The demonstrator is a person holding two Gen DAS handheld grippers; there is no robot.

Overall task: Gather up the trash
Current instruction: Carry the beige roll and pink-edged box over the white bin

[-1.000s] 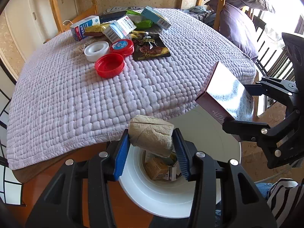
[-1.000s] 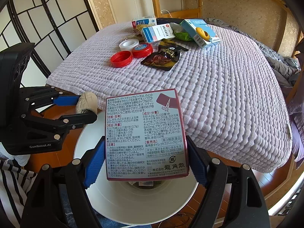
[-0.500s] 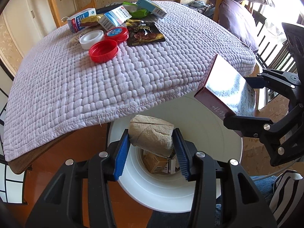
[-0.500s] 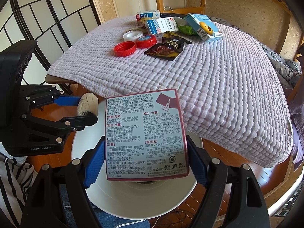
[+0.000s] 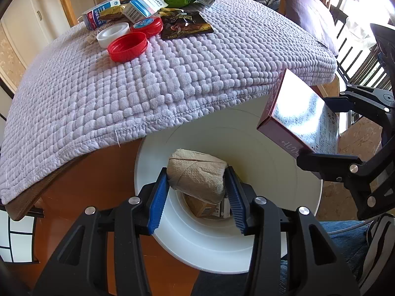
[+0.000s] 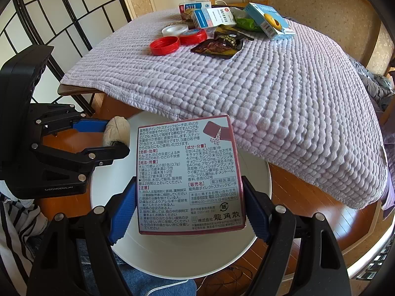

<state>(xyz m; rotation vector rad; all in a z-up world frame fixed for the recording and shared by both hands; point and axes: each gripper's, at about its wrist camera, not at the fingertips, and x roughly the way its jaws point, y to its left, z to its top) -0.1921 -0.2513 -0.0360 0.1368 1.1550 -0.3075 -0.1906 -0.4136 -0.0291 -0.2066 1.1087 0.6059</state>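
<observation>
Left wrist view: the left gripper (image 5: 197,190) has its fingers clamped on a crumpled paper wad (image 5: 197,176), held over the open mouth of the white bin (image 5: 271,172), which stands on the floor just beside the bench's near edge. The right gripper (image 6: 190,212) grips a printed medicine box (image 6: 190,177) by its sides, also above the bin. On the quilted cloth (image 5: 172,74), toward the bench's far edge, lie a red lid (image 5: 127,46), a dark snack packet (image 5: 185,24) and small boxes (image 5: 143,6).
</observation>
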